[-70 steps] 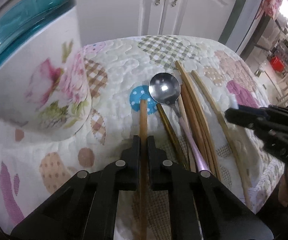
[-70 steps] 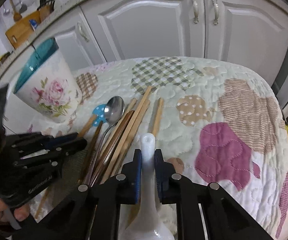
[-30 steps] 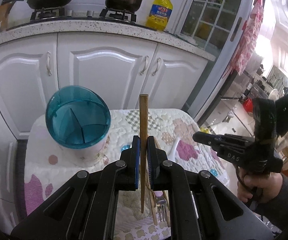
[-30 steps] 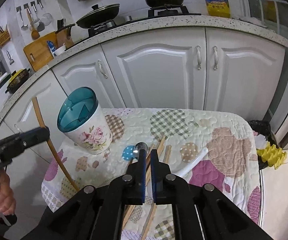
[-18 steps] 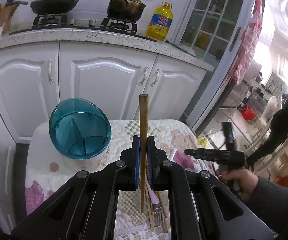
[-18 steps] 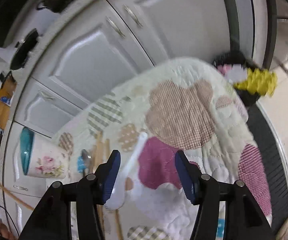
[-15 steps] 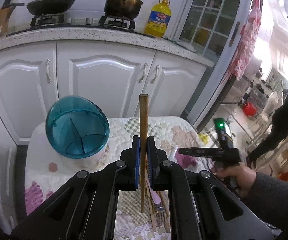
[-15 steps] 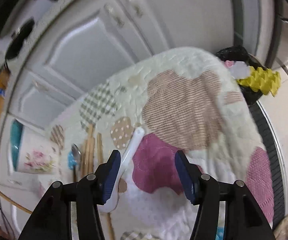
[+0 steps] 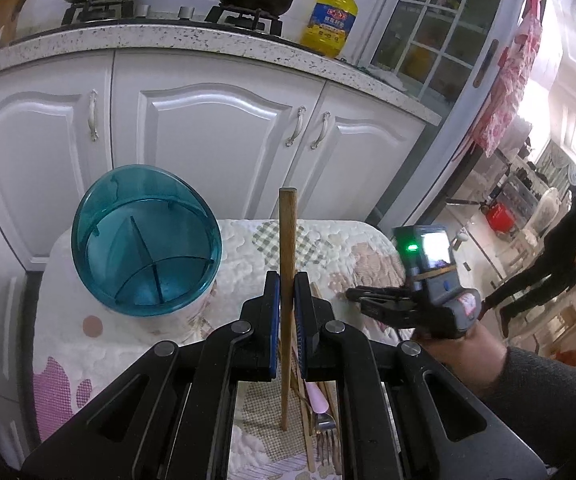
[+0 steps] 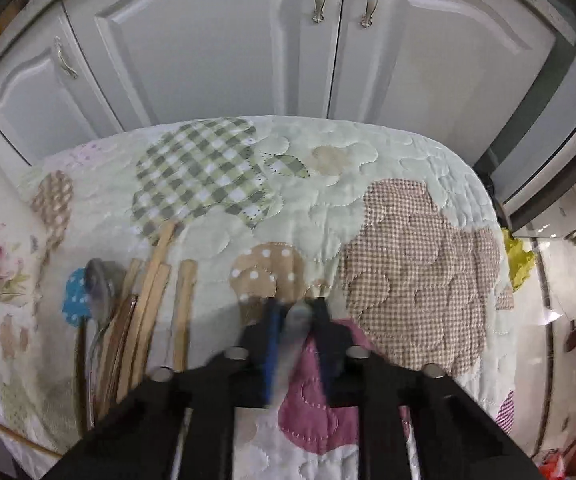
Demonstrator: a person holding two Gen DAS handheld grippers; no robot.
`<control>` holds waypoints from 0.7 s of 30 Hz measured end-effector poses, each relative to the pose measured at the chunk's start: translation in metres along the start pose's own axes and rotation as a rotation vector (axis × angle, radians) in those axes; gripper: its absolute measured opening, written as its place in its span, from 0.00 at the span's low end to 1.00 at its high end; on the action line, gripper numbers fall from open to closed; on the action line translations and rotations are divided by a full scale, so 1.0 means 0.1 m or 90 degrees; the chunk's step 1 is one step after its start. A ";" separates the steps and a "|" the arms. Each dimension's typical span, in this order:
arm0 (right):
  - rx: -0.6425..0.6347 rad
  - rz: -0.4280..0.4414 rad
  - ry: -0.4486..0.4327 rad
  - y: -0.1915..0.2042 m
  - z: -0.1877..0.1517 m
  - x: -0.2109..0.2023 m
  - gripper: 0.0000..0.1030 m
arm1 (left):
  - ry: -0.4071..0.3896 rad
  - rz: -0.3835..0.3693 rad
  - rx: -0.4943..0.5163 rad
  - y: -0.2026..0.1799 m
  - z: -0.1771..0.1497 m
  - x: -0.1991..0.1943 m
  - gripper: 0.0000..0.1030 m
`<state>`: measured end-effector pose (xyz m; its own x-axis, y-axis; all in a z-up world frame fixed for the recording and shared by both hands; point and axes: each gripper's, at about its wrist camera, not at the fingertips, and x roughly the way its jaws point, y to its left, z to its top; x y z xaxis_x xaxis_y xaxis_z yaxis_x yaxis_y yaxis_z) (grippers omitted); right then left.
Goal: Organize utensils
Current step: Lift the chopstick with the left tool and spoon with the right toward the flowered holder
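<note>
To the left of the left gripper (image 9: pixel 287 292), a teal-rimmed utensil holder (image 9: pixel 146 236) with divided compartments is seen standing on the quilted table cover (image 9: pixel 244 240). A wooden chopstick (image 9: pixel 287 248) is held clenched between the left gripper's jaws, upright, its lower end hanging above the pile of chopsticks (image 10: pixel 144 304) and a pink-handled fork (image 9: pixel 320 404) lying on the cover below. To the right, the right gripper (image 10: pixel 294 316) is shown tipped steeply down at the cover, its jaws just closed in on a pale, blurred handle, taken to be the white spoon (image 10: pixel 290 336); whether the pads truly press on it cannot be told through the blur. The step in hand is judged to be carrying the chopstick to the holder while the spoon is picked up. A lowering of the chopstick into one compartment is called for next, then release.
</note>
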<state>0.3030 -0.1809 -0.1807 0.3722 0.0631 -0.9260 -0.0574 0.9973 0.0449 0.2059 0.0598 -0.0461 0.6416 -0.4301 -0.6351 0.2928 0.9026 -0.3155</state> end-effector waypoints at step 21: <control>0.001 0.207 -0.213 -0.09 -0.14 -1.45 0.06 | -0.087 0.020 0.033 -0.14 0.39 -0.63 0.05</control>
<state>0.2369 -0.2000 -0.0523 0.6135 0.3800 -0.6922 -0.2190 0.9241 0.3131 0.1889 0.0754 0.0258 0.7411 -0.3981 -0.5406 0.3042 0.9169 -0.2582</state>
